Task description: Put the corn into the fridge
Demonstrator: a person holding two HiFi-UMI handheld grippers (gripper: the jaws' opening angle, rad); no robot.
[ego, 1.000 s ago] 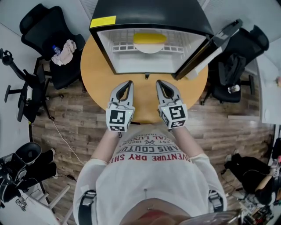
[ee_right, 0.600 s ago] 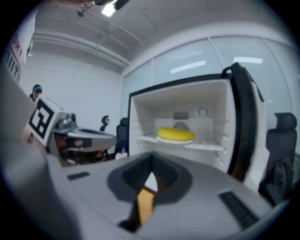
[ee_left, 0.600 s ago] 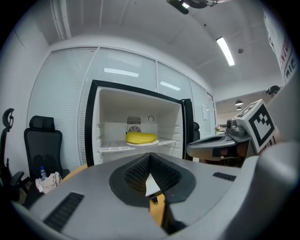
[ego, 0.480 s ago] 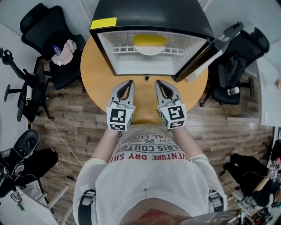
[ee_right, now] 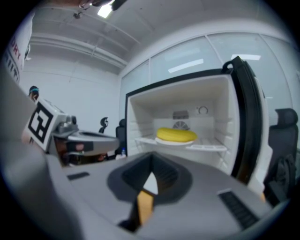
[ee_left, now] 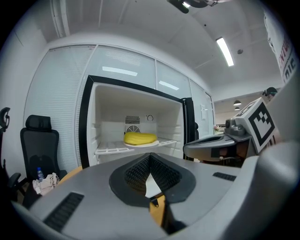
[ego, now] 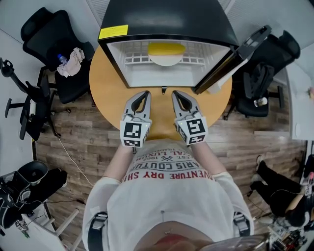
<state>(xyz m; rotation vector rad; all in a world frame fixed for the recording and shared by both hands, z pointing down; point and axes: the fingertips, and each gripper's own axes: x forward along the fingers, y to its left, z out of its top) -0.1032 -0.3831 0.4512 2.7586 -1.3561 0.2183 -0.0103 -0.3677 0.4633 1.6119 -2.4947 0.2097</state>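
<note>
The yellow corn (ego: 167,47) lies on a white plate (ego: 166,60) on the wire shelf inside the open black fridge (ego: 167,14). It also shows in the left gripper view as the corn (ee_left: 139,138) and in the right gripper view as the corn (ee_right: 176,134). My left gripper (ego: 145,93) and right gripper (ego: 174,93) hover side by side over the round wooden table (ego: 105,86), just in front of the fridge opening. Both are shut with nothing in them, as the left gripper (ee_left: 150,158) and right gripper (ee_right: 151,169) show in their own views.
The fridge door (ego: 230,56) stands swung open to the right. Black office chairs (ego: 59,44) stand left of the table, and another chair (ego: 265,68) right of it. Bags and a person's legs lie at the floor's edges.
Both grippers have hardly moved and stay shut. The legs of a person at the lower corners have shifted.
</note>
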